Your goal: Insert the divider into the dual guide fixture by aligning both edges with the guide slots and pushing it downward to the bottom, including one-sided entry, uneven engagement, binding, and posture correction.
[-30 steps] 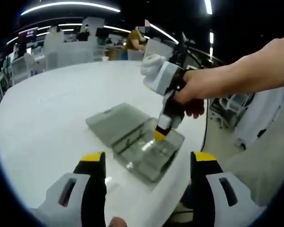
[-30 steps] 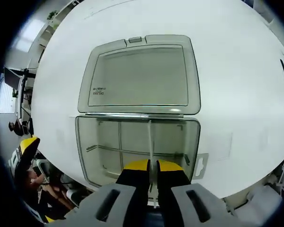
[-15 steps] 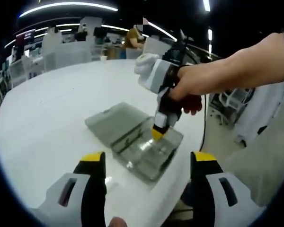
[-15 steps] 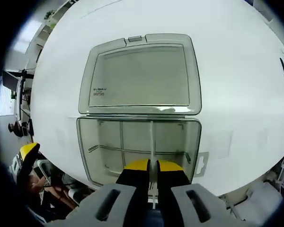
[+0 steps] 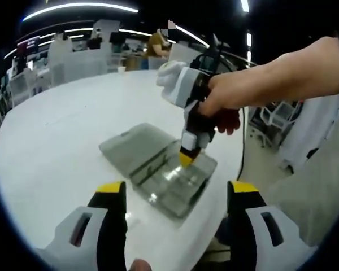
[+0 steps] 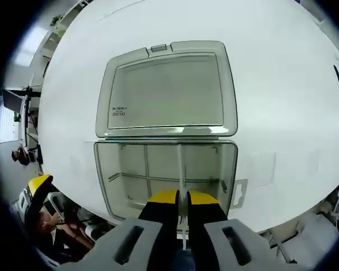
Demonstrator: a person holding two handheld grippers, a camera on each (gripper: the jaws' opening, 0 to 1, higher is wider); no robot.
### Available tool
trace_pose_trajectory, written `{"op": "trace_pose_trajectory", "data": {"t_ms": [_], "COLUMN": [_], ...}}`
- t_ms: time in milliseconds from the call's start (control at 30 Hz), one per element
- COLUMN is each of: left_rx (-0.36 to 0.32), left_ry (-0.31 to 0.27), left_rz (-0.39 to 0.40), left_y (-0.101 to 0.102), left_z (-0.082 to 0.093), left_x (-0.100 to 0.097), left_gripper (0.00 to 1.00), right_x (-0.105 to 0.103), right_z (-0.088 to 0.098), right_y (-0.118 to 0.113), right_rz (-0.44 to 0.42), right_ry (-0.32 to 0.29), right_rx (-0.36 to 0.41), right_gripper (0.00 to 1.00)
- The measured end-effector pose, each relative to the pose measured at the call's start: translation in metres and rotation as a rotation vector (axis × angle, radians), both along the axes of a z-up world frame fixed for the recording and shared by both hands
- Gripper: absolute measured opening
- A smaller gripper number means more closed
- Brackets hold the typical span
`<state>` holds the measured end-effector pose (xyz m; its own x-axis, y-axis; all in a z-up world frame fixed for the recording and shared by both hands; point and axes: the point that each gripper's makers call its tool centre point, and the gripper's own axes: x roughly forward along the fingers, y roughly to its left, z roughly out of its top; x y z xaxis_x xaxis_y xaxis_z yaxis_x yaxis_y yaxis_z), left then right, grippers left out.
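A clear grey plastic box (image 6: 166, 175) lies on the white table (image 6: 282, 84) with its lid (image 6: 166, 90) folded flat behind it. Inside run clear partitions. My right gripper (image 6: 181, 197) hangs over the box's near side, shut on a thin clear divider (image 6: 182, 169) that stands on edge and runs from the jaws toward the hinge. In the left gripper view the right gripper (image 5: 186, 160) points straight down into the box (image 5: 172, 180), held by a person's hand (image 5: 226, 104). My left gripper (image 5: 176, 189) stands open in front of the box, with nothing between its fingers.
The table's edge (image 5: 237, 164) runs close to the box on the right. Past it are a chair (image 5: 274, 121) and floor. Far off stand white shelves (image 5: 73, 62) and a seated person (image 5: 155, 45).
The right gripper and the hand holding it have risen slightly and drifted left over the box. The left gripper has stayed open and still.
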<state>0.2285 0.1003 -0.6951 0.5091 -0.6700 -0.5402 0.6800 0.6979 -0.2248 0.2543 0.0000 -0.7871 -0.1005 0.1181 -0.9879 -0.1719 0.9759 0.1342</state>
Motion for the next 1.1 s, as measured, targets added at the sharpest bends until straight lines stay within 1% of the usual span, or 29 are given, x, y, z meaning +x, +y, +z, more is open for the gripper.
{"op": "trace_pose_trajectory", "data": {"t_ms": [67,267,600,1100], "left_rx": [-0.003,-0.003,-0.003,-0.002], "left_ry": [-0.001,-0.004,0.000,0.004], "left_rz": [0.001,0.000,0.001,0.002], "left_y": [0.0001,-0.0003,0.0009,0.0036], "left_z": [0.0011,0.0018,0.0009,-0.0004], "left_x": [0.0009,0.0025,0.0009,0.0018], "left_gripper": [0.70,0.70,0.70,0.70], "right_x": [-0.0007,-0.0005,-0.0026,-0.0008], "right_z": [0.0008,0.0002,-0.0010,-0.0078], "right_y": [0.0005,0.0005,0.0007,0.0012], "right_rz": [-0.010,-0.006,-0.013,0.015], "right_ry": [0.005,0.008,0.004,-0.005], "right_rx": [-0.002,-0.008,-0.019,-0.053], "right_gripper": [0.00,0.00,0.00,0.00]}}
